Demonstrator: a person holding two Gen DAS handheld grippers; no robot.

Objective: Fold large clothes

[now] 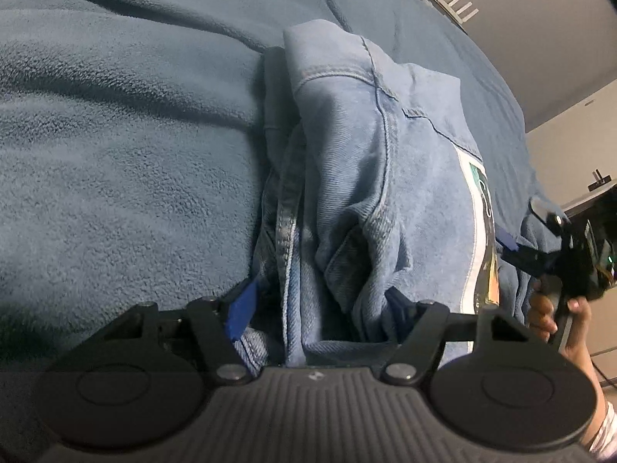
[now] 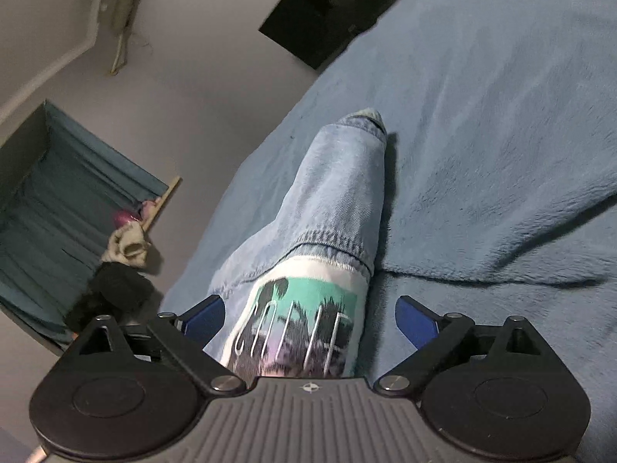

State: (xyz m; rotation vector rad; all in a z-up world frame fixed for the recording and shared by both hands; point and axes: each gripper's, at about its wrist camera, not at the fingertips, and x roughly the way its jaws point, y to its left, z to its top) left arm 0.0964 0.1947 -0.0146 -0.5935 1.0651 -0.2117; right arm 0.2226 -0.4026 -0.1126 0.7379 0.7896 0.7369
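denim jacket [image 1: 347, 177], right gripper [image 2: 310, 322] jaws wide

The left wrist camera is looking down steeply, very close over the bunched denim jacket [image 1: 347, 177] on the blue blanket [image 1: 127, 146]. The right wrist camera is looking along the jacket [image 2: 331, 200], more level, toward the wall. Both are seeing the jacket's printed patch [image 1: 482, 231].

surface: blue fleece blanket [image 1: 127, 146]; on it: bunched denim garment [image 1: 347, 177]
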